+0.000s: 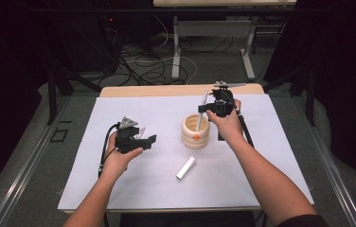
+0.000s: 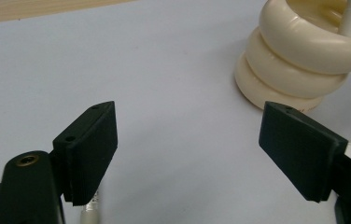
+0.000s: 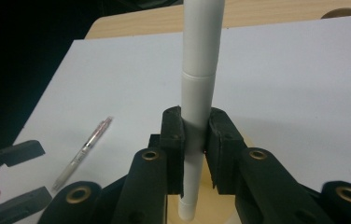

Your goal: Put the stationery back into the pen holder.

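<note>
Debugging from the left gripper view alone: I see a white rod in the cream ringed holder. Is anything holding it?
Observer: Yes. The right gripper is shut on the white marker, standing upright in the holder.
Operator: And the clear thing under my left jaw?
Observer: A pen with pink near its tip, flat on the white sheet.
Operator: Anything else loose?
Observer: A short white cylinder lying in front of the holder, nearer the person.
</note>
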Demonstrator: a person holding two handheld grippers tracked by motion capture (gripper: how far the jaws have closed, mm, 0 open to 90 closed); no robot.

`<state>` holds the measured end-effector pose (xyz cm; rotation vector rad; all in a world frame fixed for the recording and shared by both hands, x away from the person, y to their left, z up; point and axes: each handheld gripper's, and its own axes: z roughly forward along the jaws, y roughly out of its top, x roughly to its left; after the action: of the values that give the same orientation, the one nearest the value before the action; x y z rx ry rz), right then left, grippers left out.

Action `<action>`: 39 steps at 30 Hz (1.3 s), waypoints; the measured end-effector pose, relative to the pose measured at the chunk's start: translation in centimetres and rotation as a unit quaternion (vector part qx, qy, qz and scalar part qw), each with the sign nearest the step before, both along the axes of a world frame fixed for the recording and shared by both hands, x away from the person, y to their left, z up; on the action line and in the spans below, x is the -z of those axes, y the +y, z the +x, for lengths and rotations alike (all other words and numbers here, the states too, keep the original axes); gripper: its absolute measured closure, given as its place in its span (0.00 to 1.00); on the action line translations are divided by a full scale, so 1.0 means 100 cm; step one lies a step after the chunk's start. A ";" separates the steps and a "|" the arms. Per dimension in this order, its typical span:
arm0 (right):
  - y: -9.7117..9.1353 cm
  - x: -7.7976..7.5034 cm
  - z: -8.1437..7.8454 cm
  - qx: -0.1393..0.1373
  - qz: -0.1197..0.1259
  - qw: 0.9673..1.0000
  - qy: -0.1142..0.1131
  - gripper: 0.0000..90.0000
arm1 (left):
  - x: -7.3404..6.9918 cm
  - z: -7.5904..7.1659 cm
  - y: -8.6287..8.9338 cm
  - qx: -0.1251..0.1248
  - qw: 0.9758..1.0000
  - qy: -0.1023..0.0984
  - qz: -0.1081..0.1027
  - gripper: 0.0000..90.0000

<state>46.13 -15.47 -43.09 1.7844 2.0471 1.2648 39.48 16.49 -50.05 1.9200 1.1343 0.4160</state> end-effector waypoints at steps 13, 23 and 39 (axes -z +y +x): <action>0.012 0.016 0.000 -0.025 -0.050 0.998 0.025 0.87 | 0.004 0.004 0.009 -0.011 1.000 0.010 0.015 0.22; 0.017 0.021 -0.003 -0.037 -0.062 0.997 0.035 0.87 | 0.008 0.006 0.013 -0.015 0.999 0.017 0.023 0.22; 0.017 0.015 -0.011 -0.061 -0.055 0.996 0.028 0.71 | 0.012 0.009 0.021 -0.026 0.998 0.037 0.031 0.25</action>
<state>45.04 -13.72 -44.64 1.6893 2.2401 1.1195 40.34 18.62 -51.21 1.9768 1.2358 0.4154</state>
